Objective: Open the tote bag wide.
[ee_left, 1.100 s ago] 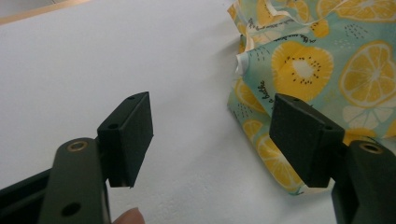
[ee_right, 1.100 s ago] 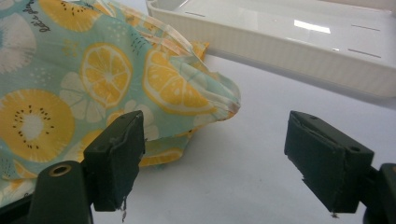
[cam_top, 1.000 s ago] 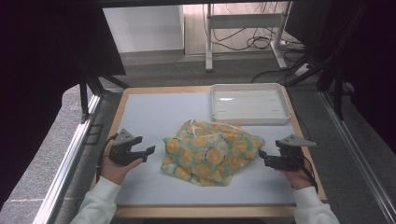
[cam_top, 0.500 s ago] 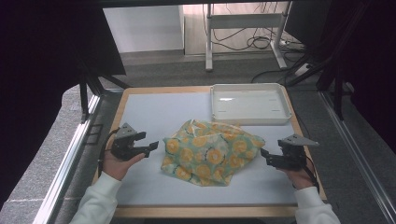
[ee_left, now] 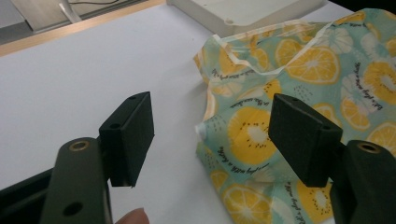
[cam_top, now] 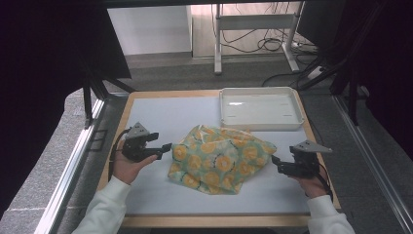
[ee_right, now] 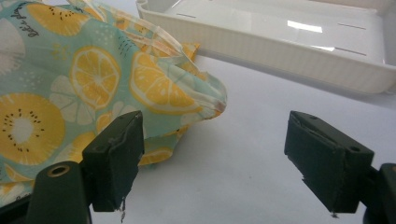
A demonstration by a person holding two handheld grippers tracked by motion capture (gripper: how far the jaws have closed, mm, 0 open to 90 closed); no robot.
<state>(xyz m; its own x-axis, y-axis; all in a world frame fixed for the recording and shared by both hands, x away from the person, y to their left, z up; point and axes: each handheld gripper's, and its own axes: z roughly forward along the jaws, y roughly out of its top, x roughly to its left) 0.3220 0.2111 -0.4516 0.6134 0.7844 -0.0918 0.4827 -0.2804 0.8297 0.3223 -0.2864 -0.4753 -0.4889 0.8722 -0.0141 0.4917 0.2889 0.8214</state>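
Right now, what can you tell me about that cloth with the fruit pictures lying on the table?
The fruit-print cloth is a thin, soft-looking fabric in pale teal, printed with yellow citrus slices, kiwi slices and small lettering. A narrow stitched hem runs along its edges. It lies crumpled in a loose, rumpled heap near the middle of the white table top, its far edge close to the white tray; whether they touch is unclear. The left tool and right tool sit open at either side, neither gripping it.
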